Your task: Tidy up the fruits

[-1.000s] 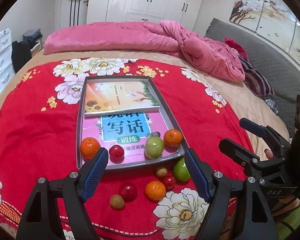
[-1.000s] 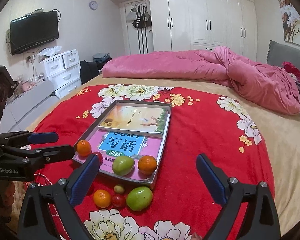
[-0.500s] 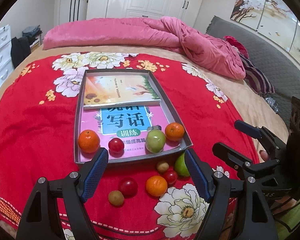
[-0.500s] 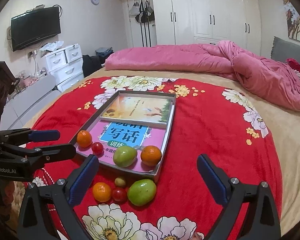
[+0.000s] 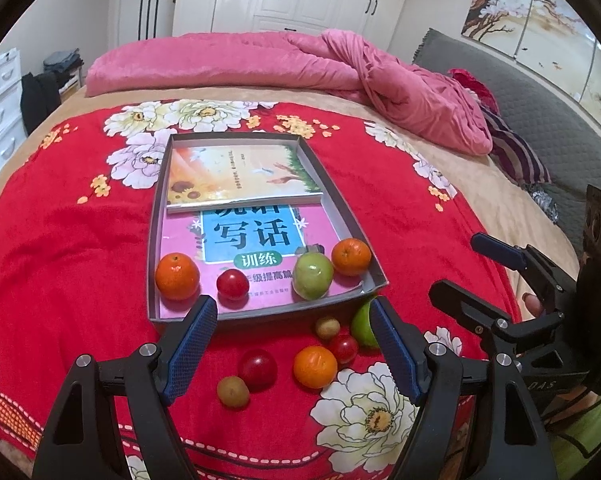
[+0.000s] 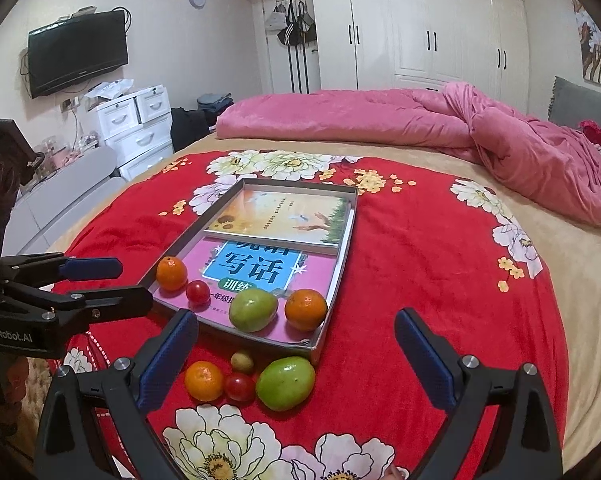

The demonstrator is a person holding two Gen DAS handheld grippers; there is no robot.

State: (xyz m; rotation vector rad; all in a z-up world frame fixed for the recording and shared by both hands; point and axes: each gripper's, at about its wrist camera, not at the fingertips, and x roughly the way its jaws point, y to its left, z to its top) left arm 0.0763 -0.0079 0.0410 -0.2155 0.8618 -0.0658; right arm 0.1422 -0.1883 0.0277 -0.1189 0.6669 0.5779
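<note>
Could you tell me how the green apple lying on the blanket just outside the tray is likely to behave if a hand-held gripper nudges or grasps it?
The green apple looks round and smooth, so it would probably roll if nudged. The soft red blanket may damp that. Its glossy skin might slip between narrow pads.

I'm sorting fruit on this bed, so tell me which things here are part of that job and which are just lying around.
Part of the job:
- shallow grey cardboard tray
- fruits in the tray, like the green apple
- loose fruits on the red floral blanket, like the small orange tangerine
- open left gripper and right gripper

Lying about:
- pink workbook
- crumpled pink duvet
- black wall television
</note>
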